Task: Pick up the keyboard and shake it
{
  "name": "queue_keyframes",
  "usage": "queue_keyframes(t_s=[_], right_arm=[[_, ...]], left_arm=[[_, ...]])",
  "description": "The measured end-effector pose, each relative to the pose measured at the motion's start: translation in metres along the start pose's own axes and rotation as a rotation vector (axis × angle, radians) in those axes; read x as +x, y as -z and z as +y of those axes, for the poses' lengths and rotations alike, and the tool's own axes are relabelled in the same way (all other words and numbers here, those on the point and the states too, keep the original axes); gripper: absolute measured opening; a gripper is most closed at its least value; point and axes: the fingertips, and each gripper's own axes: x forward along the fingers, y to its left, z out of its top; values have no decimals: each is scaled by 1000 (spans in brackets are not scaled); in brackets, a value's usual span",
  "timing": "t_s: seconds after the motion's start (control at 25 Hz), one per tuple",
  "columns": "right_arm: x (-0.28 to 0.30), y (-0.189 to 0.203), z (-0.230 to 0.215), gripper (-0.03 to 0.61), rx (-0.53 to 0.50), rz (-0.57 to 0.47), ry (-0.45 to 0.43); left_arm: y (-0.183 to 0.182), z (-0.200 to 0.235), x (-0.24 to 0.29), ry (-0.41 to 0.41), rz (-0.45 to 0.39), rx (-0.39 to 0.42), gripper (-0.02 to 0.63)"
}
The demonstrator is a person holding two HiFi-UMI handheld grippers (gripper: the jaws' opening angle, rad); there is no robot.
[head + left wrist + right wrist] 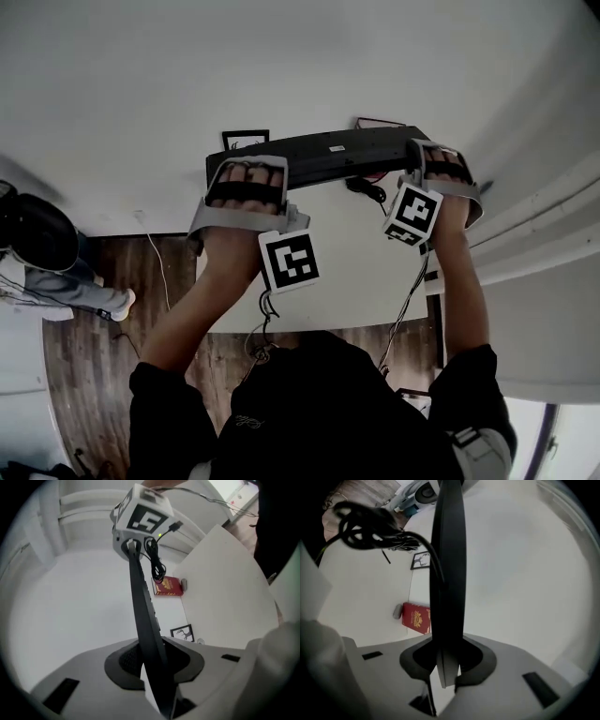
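Note:
A black keyboard (319,155) hangs in the air over the white table (356,272), held by its two ends. My left gripper (246,183) is shut on its left end, my right gripper (433,167) on its right end. In the left gripper view the keyboard (143,611) runs edge-on away from the left gripper (152,667) to the other gripper's marker cube (143,515). In the right gripper view the keyboard (447,573) stands edge-on in the right gripper (446,665). Its black cable (370,527) dangles in a bundle.
A red booklet (168,587) and a small framed picture (183,633) lie on the table under the keyboard. A small grey object (397,611) lies beside the booklet. Wooden floor borders the table's near edge, and another person's legs (66,286) are at the left.

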Motion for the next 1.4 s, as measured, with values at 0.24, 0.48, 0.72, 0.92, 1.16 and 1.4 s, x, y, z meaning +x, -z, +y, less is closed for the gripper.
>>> queue_keyframes(t_s=[0.24,0.48,0.72,0.92,1.16,1.4], right_arm=[[-9,70,21,94,89,126,-32],[-19,106,51,94,109,189,-88],[-41,83,94,94,13,155,-167],[-72,42,128,95,3,80,-252],[-73,-7,211,94,27,-74,-465],[-44,-34,304,94,47,-240,-822]], left_arm=[[-71,11,-39,-5,-99,59,107],[-108,7,-36,-4,-175,66,106],[-94,-39,-2,98,-176,7,100],[-64,-98,24,256,-131,-6,86],[-54,-207,57,504,-121,-58,78],[-67,-303,63,879,-144,-106,77]])
